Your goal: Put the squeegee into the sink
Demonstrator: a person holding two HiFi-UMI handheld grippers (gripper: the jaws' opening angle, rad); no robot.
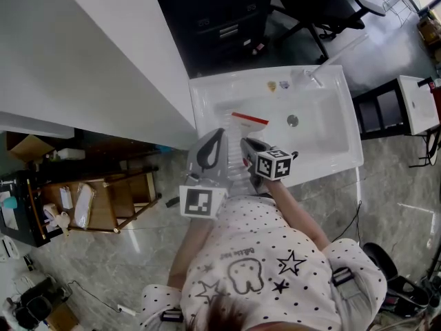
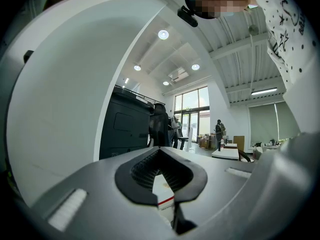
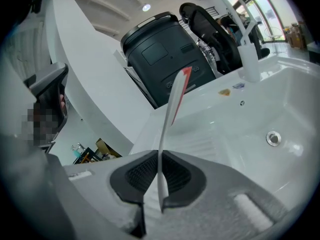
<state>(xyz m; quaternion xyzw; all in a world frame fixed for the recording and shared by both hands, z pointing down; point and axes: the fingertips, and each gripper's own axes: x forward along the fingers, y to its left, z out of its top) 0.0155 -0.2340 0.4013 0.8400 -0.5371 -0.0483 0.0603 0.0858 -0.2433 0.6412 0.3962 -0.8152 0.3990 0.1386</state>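
The squeegee [image 1: 246, 125] is a thin, pale blade with a red far edge, held over the near left part of the white sink [image 1: 344, 119]. My right gripper [image 1: 245, 145] is shut on its near end. In the right gripper view the blade [image 3: 172, 104] stands edge-on between the pads, and the gripper [image 3: 160, 156] points down over the basin [image 3: 235, 134]. My left gripper [image 1: 216, 136] hangs just left of the squeegee, by the sink's left rim. In the left gripper view it [image 2: 159, 151] has its tips together with nothing gripped.
The drain [image 1: 293, 121] lies mid-basin and the faucet [image 1: 313, 76] stands on the far rim. A white counter [image 1: 103, 61] runs along the left. Behind are a black cabinet [image 1: 207, 19] and an office chair [image 1: 310, 5]. A wooden rack [image 1: 103, 198] sits at lower left.
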